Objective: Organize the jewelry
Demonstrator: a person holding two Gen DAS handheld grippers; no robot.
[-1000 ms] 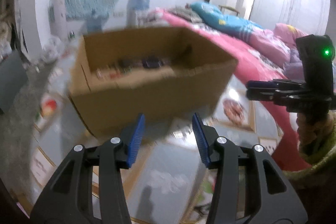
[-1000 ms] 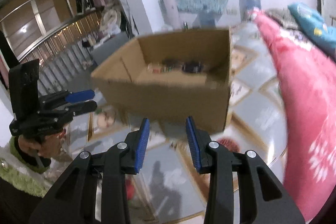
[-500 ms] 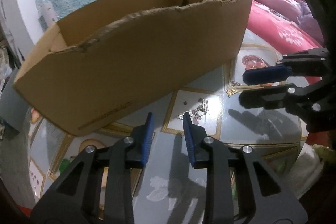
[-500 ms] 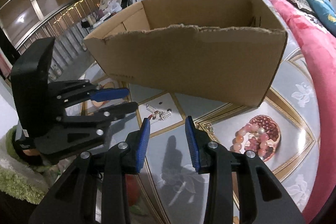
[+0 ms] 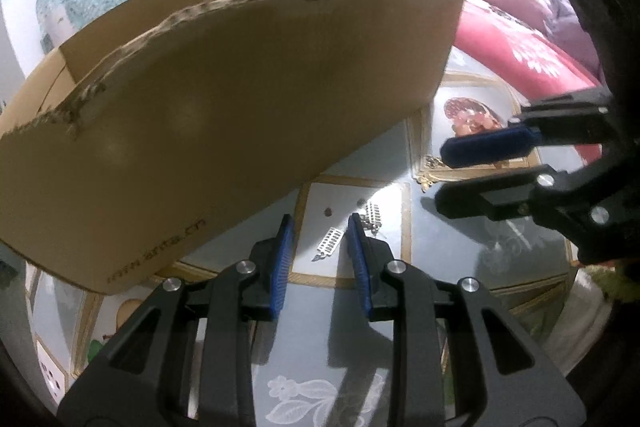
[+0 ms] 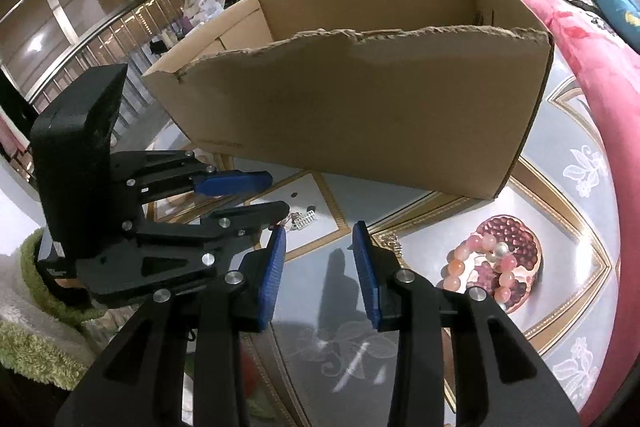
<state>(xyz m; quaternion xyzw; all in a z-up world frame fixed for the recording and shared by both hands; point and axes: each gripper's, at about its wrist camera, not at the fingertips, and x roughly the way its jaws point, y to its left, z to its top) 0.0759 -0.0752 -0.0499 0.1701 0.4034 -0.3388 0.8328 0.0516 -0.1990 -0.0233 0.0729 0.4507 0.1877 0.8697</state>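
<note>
1. Two hand-held grippers are in view, each with two blue-padded fingers on black arms. The left gripper [image 5: 318, 227] points down at the table top, its jaws at a narrow gap and closing; nothing is pinched between the pads.
2. One small silver comb-shaped jewelry piece [image 5: 330, 239] lies flat on the table in line with that gap, just beyond the left fingertips and apart from both pads.
3. One small cluster of further silver pieces [image 5: 371, 214] lies just beside the right pad of the left gripper; how many pieces it holds cannot be told.
4. The right gripper [image 6: 319, 233] hovers over the same table with a moderate gap, holding nothing. In the left wrist view it enters from the right edge, beside the cluster.
5. One small gold-coloured piece [image 6: 394, 242] lies by the right gripper's right fingertip, partly hidden.
6. One bracelet of pink and pale beads [image 6: 486, 269] rests on a printed pomegranate motif, to the right of the right gripper and well apart from the silver pieces.
7. One open cardboard box [image 6: 372, 107] with a torn front rim stands on the table behind all the jewelry; its contents are hidden by the near wall.
8. One table [image 6: 344, 339], grey-blue with gold-framed panels and white flower prints, bears everything.
9. One pink bedcover [image 6: 592, 99] borders the table on the right.
</note>
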